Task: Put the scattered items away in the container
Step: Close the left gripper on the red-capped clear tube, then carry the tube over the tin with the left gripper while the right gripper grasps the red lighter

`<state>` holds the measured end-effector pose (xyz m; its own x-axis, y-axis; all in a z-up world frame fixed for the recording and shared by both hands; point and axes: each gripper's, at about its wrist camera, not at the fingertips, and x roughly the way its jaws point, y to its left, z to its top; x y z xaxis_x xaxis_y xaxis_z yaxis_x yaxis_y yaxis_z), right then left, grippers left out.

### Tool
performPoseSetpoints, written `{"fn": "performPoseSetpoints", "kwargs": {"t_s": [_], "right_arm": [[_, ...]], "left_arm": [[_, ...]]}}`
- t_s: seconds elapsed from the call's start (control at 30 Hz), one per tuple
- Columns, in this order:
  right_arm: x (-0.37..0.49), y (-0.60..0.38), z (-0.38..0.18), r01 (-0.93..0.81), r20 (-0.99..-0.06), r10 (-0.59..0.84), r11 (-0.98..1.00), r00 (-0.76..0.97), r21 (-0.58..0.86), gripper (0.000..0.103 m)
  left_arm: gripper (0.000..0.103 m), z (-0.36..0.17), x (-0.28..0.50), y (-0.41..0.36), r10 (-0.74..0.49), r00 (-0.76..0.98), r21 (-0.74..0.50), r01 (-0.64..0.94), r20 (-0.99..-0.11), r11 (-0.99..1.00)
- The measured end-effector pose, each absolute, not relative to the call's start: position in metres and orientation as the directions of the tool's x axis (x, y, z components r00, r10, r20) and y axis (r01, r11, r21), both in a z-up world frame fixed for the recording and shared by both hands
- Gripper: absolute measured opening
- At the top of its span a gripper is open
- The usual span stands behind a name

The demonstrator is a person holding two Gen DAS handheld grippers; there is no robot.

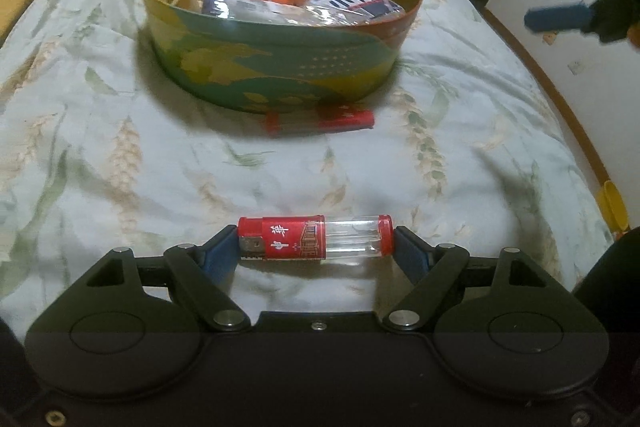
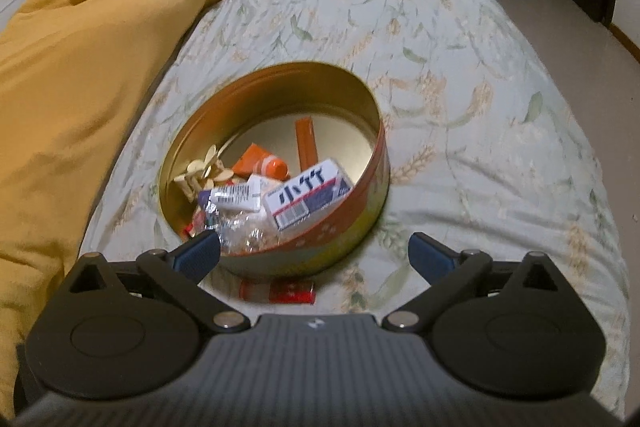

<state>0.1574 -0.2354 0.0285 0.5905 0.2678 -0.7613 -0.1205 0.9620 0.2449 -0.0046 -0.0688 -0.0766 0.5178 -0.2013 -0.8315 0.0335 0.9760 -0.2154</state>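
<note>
A leaf-print bed (image 2: 460,75) carries the round tin (image 1: 280,67), already part-filled with small items. The right gripper (image 2: 314,255) hangs over the tin's near rim, fingers wide apart and empty. The left gripper (image 1: 316,247) has its fingers clamped endwise on a red lighter (image 1: 316,239), while another red lighter (image 1: 320,121) lies just beside the tin.
</note>
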Motion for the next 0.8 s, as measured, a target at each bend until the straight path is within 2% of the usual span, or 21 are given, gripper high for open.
{"fn": "performPoseSetpoints", "kwargs": {"t_s": [0.23, 0.6, 0.8], "right_arm": [[0.153, -0.226, 0.008, -0.101, -0.786, 0.282, 0.957, 0.55, 0.272, 0.103], [0.147, -0.192, -0.03, -0.139, -0.816, 0.27, 0.963, 0.512, 0.231, 0.103], [0.147, -0.171, -0.05, -0.161, -0.832, 0.255, 0.966, 0.493, 0.201, 0.103]], "left_arm": [[0.08, -0.069, -0.011, -0.047, -0.191, 0.521, -0.216, 0.012, -0.832, 0.976], [0.08, -0.038, -0.019, -0.009, -0.121, 0.587, -0.157, -0.011, -0.801, 0.987], [0.08, -0.025, -0.018, 0.011, -0.102, 0.612, -0.165, -0.048, -0.784, 0.985]]}}
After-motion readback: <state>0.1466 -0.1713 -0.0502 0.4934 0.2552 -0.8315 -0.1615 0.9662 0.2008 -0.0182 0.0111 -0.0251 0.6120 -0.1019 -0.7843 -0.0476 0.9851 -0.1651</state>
